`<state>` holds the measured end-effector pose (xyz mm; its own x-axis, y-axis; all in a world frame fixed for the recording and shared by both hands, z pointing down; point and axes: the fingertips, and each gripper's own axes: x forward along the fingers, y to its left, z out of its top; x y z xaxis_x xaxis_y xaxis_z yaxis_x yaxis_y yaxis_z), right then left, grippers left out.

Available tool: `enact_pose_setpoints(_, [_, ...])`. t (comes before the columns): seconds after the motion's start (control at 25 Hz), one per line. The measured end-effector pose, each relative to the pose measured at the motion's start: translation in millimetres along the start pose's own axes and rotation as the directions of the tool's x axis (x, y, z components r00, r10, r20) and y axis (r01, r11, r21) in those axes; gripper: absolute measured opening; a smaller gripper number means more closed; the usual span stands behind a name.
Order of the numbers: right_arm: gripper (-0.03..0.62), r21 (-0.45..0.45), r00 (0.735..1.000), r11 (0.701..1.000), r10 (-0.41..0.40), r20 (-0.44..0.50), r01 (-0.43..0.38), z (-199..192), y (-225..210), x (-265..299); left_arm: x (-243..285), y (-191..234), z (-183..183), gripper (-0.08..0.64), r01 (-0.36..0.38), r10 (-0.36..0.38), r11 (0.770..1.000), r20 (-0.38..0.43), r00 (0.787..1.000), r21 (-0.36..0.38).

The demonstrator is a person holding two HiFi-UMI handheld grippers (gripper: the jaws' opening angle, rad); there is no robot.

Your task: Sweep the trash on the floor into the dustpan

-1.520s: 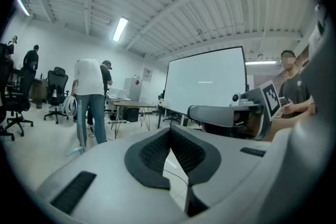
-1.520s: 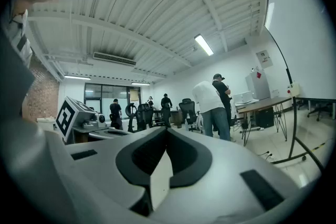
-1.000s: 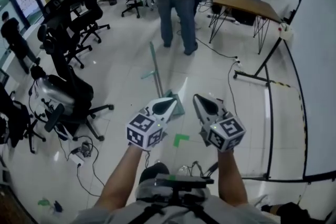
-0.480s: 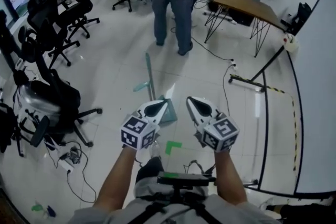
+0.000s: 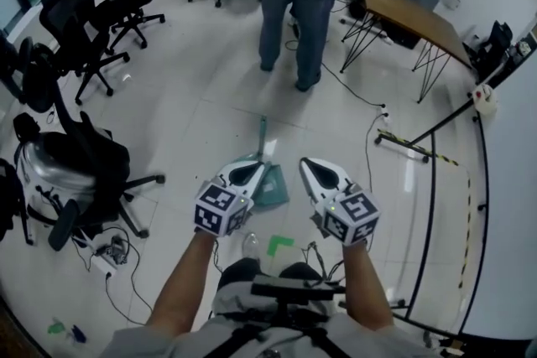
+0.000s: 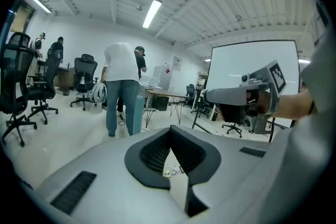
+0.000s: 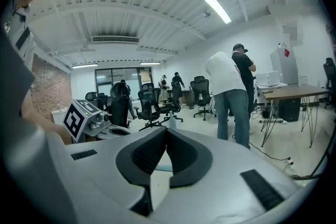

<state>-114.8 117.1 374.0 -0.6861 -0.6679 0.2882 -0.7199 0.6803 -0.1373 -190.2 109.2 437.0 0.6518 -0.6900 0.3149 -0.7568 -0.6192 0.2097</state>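
A teal dustpan [image 5: 270,185] with a long upright handle [image 5: 262,132] stands on the pale tiled floor just beyond my two grippers. The left gripper [image 5: 254,167] is shut and empty, its tip at the pan's left edge. Level with it, my right gripper [image 5: 310,165] is shut with nothing in it, a little right of the pan. In the left gripper view, a few small bits of litter [image 6: 171,170] show on the floor below the shut jaws. In the right gripper view, the teal handle [image 7: 171,119] rises straight ahead of the shut jaws.
A person in a white shirt and jeans [image 5: 294,4] stands beyond the dustpan. Office chairs [image 5: 80,159] crowd the left, with cables [image 5: 113,251] on the floor beside them. A wooden desk [image 5: 411,12] and a whiteboard stand [image 5: 432,147] are on the right. Green tape [image 5: 279,245] marks the floor.
Both grippers have moved forward and lower, side by side, toward the dustpan, which now sits between their tips. Both stayed shut.
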Motion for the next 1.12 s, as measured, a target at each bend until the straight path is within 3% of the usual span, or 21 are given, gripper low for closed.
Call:
enact_pose_setpoints(0.4, [0.000, 0.049, 0.995, 0.996, 0.071, -0.064, -0.068, -19.6, -27.4, 51.6, 43.9, 49.6, -45.5, 0.008, -0.049, 0.053, 0.998, -0.149, 0.987, 0.028])
enact_pose_setpoints(0.56, [0.000, 0.052, 0.989, 0.995, 0.086, -0.119, -0.080, -33.0, -33.2, 67.7, 65.9, 68.7, -75.4, 0.015, -0.031, 0.049, 0.996, -0.225, 0.973, 0.082])
enact_pose_setpoints(0.84, [0.074, 0.059, 0.980, 0.995, 0.089, -0.177, -0.079, -49.9, -40.4, 89.1, 100.0, 98.5, -129.3, 0.222, 0.062, -0.013, 0.992, -0.404, 0.915, 0.109])
enact_pose_setpoints(1.12, [0.143, 0.055, 0.966, 0.993, 0.111, -0.234, -0.101, -65.7, -46.1, 108.7, 124.9, 104.6, -170.0, 0.225, 0.152, -0.073, 0.982, -0.523, 0.849, 0.111])
